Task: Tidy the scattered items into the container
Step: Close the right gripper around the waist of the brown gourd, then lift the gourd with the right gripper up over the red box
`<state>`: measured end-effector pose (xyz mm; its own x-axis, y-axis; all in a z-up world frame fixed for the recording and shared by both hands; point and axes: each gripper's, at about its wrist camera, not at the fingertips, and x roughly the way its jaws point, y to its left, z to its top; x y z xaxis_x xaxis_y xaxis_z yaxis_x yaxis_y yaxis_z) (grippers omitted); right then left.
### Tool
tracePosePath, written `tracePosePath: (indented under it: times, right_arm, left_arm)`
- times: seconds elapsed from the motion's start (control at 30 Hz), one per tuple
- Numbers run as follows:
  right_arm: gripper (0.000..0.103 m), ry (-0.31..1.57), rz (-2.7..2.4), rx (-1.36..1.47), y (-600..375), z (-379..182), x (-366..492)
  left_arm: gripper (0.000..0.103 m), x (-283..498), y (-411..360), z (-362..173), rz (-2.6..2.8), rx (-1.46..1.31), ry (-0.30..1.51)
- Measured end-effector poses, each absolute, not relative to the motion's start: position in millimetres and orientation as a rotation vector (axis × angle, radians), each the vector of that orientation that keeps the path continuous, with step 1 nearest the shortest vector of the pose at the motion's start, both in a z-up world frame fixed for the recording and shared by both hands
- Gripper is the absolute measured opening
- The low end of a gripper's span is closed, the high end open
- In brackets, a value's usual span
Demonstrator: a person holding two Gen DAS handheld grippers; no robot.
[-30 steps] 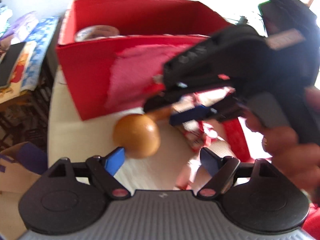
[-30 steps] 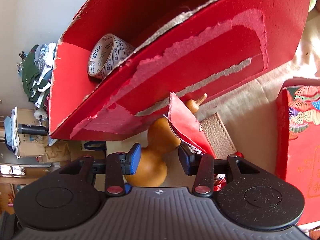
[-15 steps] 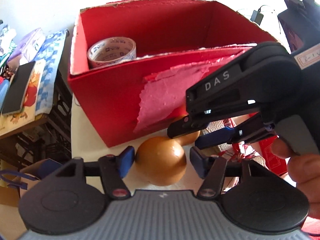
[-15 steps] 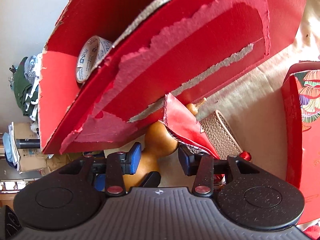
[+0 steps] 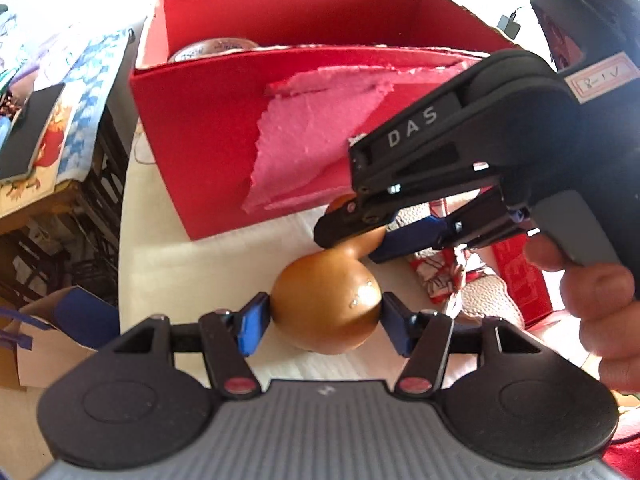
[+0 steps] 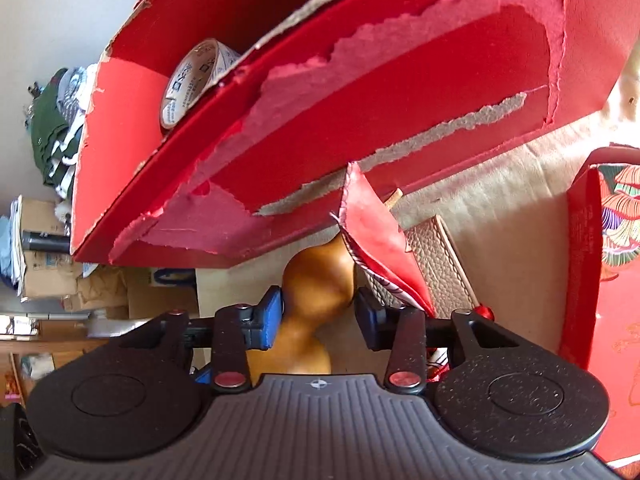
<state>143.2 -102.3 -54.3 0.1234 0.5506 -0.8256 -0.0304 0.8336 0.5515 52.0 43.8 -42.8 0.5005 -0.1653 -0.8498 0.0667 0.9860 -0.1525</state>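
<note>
Left wrist view first: my left gripper (image 5: 324, 322) has its blue pads on either side of the fat bottom bulb of the gourd (image 5: 326, 306), pinching it, pads touching both flanks as far as I can see. The gourd lies on the pale table (image 5: 168, 272), just in front of the red box (image 5: 200, 128). The box's front wall has a big torn patch where the red skin peeled to pink. Inside, at the back left corner, the top of a tape roll (image 5: 212, 47) peeks over the wall. My right gripper (image 5: 362, 236) comes in from the right, held in a hand (image 5: 596, 304), with its fingers around the gourd's narrow neck, near the box wall. Behind it there's a red patterned cloth (image 5: 440, 276) and a beige pouch (image 5: 484, 296) on the table.

Right wrist view: the picture is rolled sideways, so the box (image 6: 400, 120) looms overhead. My right gripper (image 6: 318, 312) has the gourd (image 6: 316, 280) between the pads at its waist; the left pad looks to be touching, the right one is close, so I'd say it's clamped, not spread. The stem tip pokes out against the box's base. The cloth (image 6: 376, 248) stands up just right of the gourd, the pouch (image 6: 440, 256) beside it. The tape (image 6: 192, 84) leans in the box corner. A red printed carton (image 6: 608, 260) sits at the far right.
</note>
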Motion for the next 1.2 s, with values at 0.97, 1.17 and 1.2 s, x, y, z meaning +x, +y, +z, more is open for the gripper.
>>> tracePosePath:
  times: [0.97, 1.17, 1.2]
  right_arm:
    - [0.042, 0.973, 0.635, 0.359, -119.2, 100.6, 157.9]
    - [0.041, 0.984, 0.667, 0.258, -99.2, 91.5, 205.2]
    - [0.04, 0.998, 0.667, 0.252, -95.8, 86.3, 211.9]
  left_arm:
    - [0.061, 75.2, 23.2, 90.8, -0.288, -0.061, 0.72]
    - [0.06, 134.5, 31.0, 75.9, -0.245, -0.107, 0.778]
    - [0.06, 142.0, 31.7, 70.5, -0.238, -0.114, 0.794]
